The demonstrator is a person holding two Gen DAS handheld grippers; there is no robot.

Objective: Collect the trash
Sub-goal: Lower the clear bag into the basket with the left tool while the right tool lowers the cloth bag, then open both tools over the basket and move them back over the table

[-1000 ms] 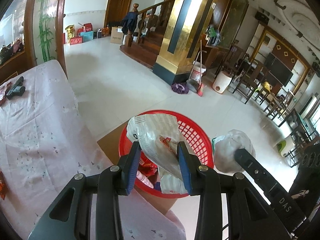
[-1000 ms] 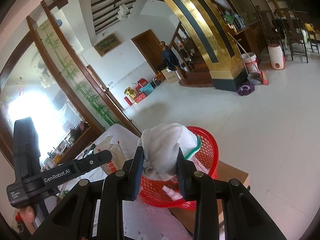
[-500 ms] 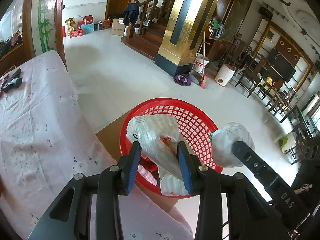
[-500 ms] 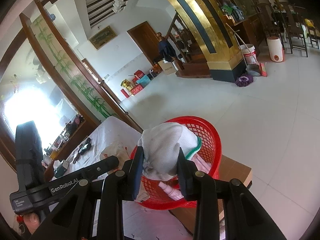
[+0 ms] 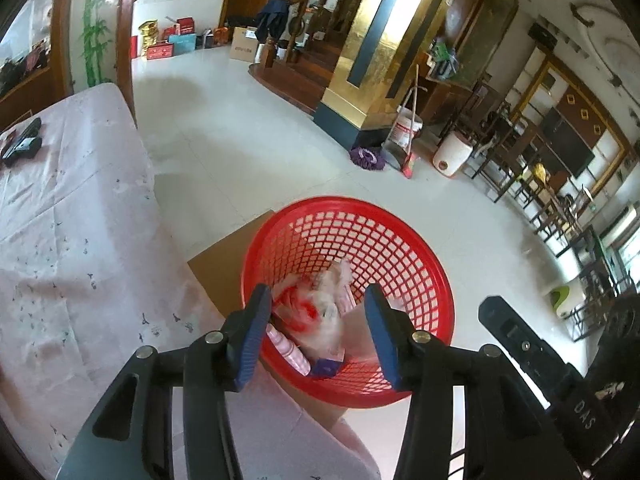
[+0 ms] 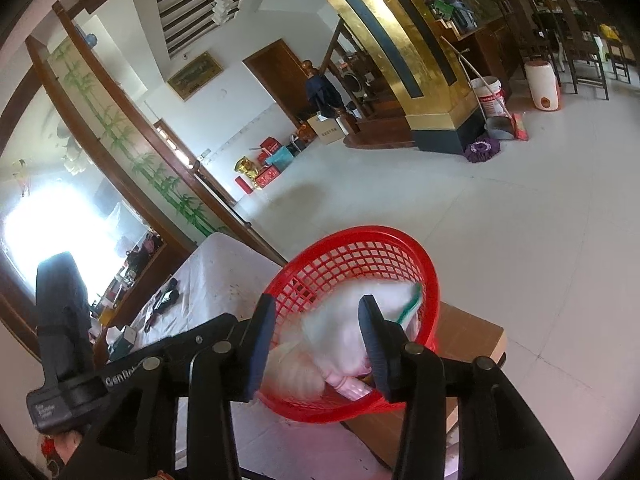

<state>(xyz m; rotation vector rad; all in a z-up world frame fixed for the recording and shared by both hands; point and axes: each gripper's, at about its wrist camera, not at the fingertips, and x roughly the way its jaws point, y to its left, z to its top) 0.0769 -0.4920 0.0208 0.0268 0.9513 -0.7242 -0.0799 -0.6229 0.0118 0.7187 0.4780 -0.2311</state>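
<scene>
Hanging over the corner of the worktop [image 5: 72, 220], the left hand-held gripper [image 5: 316, 330] has its jaws opening, and nothing is pressed between them; a blurred clear wrapper [image 5: 320, 312] shows below them inside the red basket [image 5: 424, 264]. The basket stands on a cardboard box [image 5: 224, 256] just beside the worktop edge, with wide bare floor [image 5: 248, 160] beyond. The right hand-held gripper [image 6: 316, 330] is opening too, and its pads do not press the blurred white bag [image 6: 344, 328] in the basket under them. The gripper bodies hide the near rim, so the other trash is hard to make out.
</scene>
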